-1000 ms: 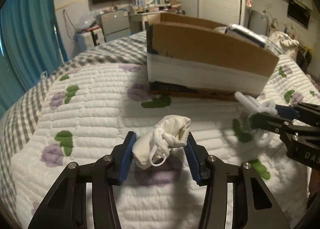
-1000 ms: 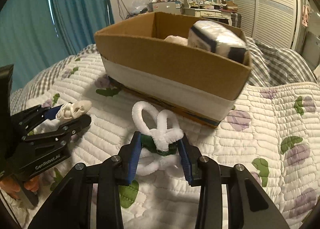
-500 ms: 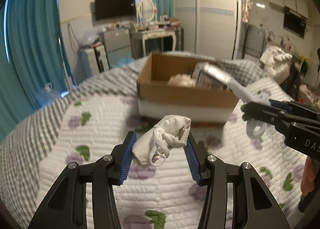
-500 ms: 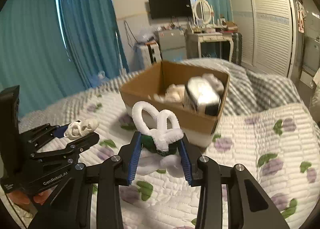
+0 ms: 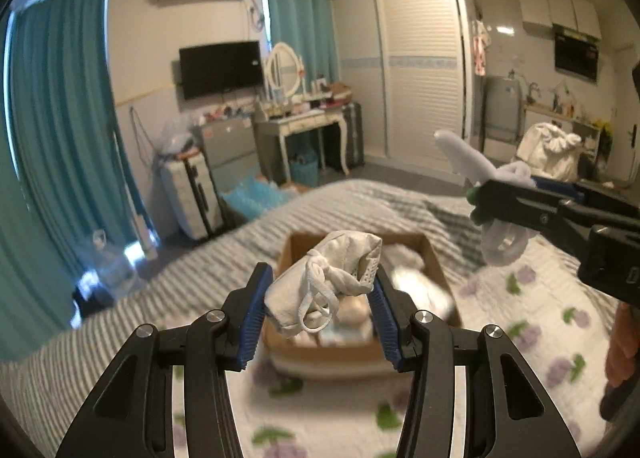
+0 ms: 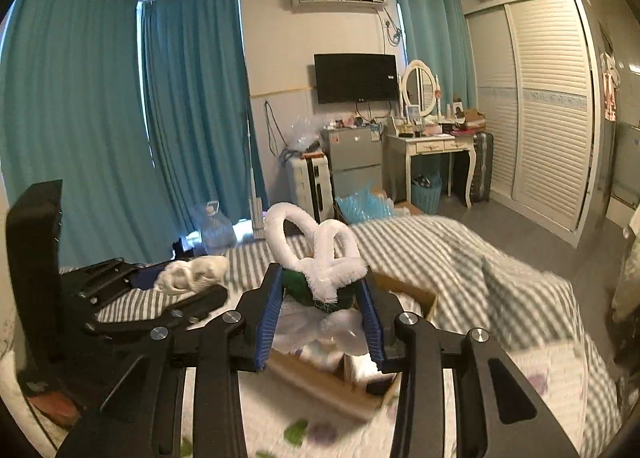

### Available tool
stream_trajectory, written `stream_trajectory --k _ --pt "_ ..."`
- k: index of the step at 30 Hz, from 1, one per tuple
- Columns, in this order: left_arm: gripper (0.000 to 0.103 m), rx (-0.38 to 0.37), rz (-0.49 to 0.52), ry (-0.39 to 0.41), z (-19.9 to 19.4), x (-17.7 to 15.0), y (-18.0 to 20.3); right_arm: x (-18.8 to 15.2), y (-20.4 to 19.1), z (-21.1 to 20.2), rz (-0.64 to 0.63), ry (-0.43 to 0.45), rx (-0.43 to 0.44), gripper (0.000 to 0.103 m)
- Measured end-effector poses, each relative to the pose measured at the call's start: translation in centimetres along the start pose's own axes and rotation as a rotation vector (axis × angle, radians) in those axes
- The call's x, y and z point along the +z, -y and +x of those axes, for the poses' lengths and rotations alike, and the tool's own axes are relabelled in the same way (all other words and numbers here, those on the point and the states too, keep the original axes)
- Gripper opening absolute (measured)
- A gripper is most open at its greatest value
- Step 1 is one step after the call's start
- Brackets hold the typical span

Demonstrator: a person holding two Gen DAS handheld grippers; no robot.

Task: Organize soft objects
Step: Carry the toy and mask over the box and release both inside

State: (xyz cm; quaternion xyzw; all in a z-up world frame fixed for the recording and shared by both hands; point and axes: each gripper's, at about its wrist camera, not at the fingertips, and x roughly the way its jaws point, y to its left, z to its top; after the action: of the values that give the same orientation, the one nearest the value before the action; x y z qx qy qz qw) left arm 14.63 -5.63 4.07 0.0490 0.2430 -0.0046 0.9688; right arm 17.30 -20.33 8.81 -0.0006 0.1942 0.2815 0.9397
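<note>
1. Soft objects, two in hand: a crumpled white cloth bundle [image 5: 324, 282] with a looped drawstring is pinched in the left gripper [image 5: 320, 312], jaws narrowed onto its sides; a white fuzzy loop toy [image 6: 316, 254] with a green core is clamped the same way in the right gripper [image 6: 320, 328].
2. Step in hand (judged): carry both over the cardboard box [image 5: 360, 354] and drop them in. Do it well by centring each load over the opening, lowering close to the contents, then opening the jaws one at a time so the tools do not collide.
3. Position: in the left wrist view the bundle hangs in line with the box opening, box below and beyond the fingertips. In the right wrist view the box rim [image 6: 416, 294] sits just under and behind the toy.
4. Outward: the box rests on a floral quilt [image 5: 540, 342]; it already holds pale soft items, blurred.
5. Risk: drawstring may snag a blue pad [image 5: 252, 318] on release.
</note>
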Motion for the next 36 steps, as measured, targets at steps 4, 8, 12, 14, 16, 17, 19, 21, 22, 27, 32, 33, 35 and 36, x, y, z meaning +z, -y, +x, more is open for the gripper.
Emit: stream_trajectory --k 4,8,12,14,16,17,19,21,22,27,32,33,35,36 --pt "0.048 -0.003 -0.004 -0.01 4.0 1.3 0.0 2.4 1.7 4.2 0.011 -0.018 0.011 0.037" --pt "0.048 -0.005 -0.014 -0.049 8.3 0.8 -0.5 2.9 3.8 9.0 0.045 -0.071 0.02 0.037" --pt "0.048 -0.002 0.014 -0.096 12.0 -0.6 -0.6 2.0 5.9 13.8 0.081 -0.14 0.03 0.037" --pt "0.048 0.0 0.038 -0.095 12.9 -1.2 -0.3 1.4 6.6 15.8 0.095 -0.171 0.037 0.037" --pt "0.05 -0.019 0.046 -0.091 13.4 -1.7 -0.1 1.1 6.7 17.5 0.09 -0.194 0.038 0.037" --pt "0.051 -0.034 0.043 -0.092 13.6 -2.0 -0.2 0.6 7.0 18.0 0.089 -0.205 0.041 0.037" --pt "0.056 -0.049 0.041 -0.106 14.4 -2.0 -0.3 0.4 7.2 19.2 0.096 -0.219 0.045 0.037" --pt "0.089 -0.015 0.036 -0.114 14.7 -2.3 -0.5 -0.1 7.1 19.7 0.107 -0.231 0.054 0.038" --pt "0.093 0.011 0.027 -0.099 14.5 -2.4 -0.7 -0.3 7.0 19.9 0.109 -0.235 0.053 0.039" --pt "0.093 0.015 -0.02 -0.098 13.7 -2.6 -2.3 -0.2 6.6 20.3 0.124 -0.228 0.004 0.068" --pt "0.093 0.045 -0.024 -0.07 10.3 -1.2 -2.9 1.7 6.5 17.7 0.152 -0.199 -0.004 0.068" --pt "0.093 0.056 -0.019 -0.056 8.8 -0.5 -3.0 2.4 6.2 16.5 0.144 -0.188 -0.012 0.068" --pt "0.093 0.07 -0.016 -0.021 6.6 0.7 -3.2 3.9 5.4 14.0 0.124 -0.161 -0.028 0.068" --pt "0.093 0.083 -0.015 0.011 4.6 1.7 -3.3 4.8 4.9 12.2 0.113 -0.14 -0.038 0.068"
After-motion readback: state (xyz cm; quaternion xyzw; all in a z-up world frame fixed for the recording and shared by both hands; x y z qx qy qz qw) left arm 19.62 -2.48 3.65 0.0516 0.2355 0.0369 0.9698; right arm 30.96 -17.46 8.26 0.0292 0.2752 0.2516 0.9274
